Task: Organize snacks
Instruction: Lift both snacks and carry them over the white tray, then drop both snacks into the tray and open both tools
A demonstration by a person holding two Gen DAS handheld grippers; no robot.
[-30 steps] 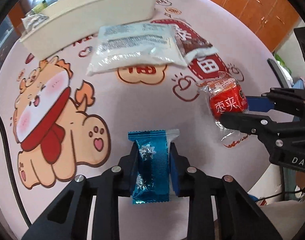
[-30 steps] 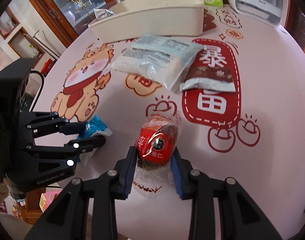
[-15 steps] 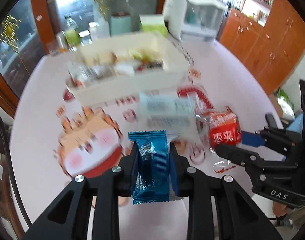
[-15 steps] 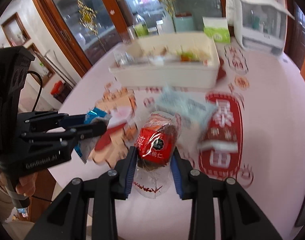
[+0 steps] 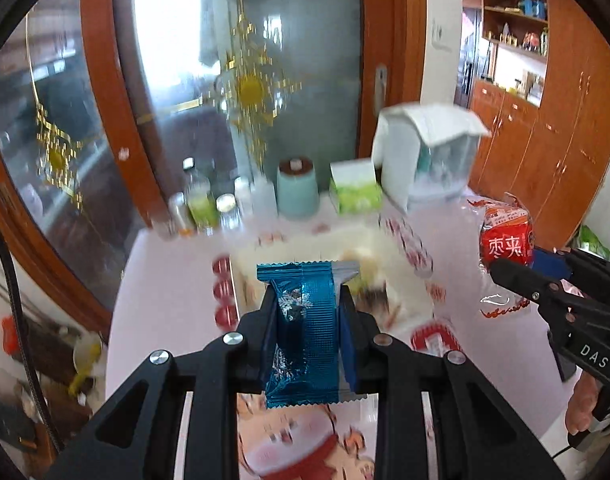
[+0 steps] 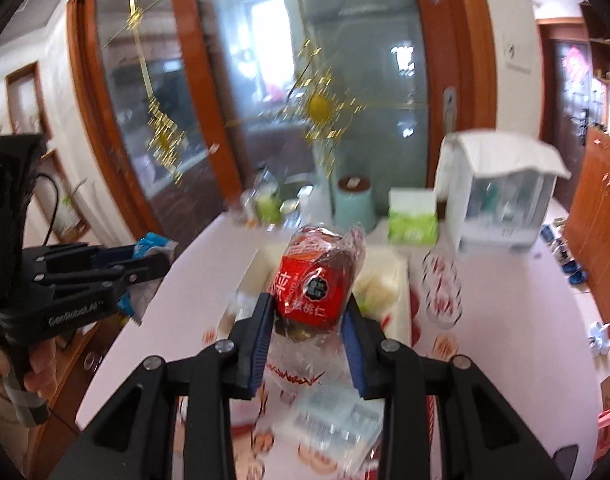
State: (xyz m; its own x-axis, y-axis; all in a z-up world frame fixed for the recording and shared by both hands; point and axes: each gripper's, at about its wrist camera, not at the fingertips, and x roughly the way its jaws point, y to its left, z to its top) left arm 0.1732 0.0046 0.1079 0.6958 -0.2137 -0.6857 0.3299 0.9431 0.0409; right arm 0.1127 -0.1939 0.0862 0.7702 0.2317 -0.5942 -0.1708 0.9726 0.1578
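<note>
Both grippers grip snacks — left gripper clamps the blue packet, right gripper the red snack — above the white box. I judge this the carry; next, lower and release inside.

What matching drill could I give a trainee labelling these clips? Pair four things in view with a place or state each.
Things:
1. blue foil snack packet
2. red-labelled clear-wrapped snack
3. green and white tissue box
4. pale teal canister with a brown lid

Places or states:
A. at the table's far edge, beside the white plastic cabinet
B. clamped in the right gripper
C. next to the bottles, left of the tissue box
D. clamped in the left gripper

Pairs: 1-D, 2-B, 3-A, 4-C
</note>
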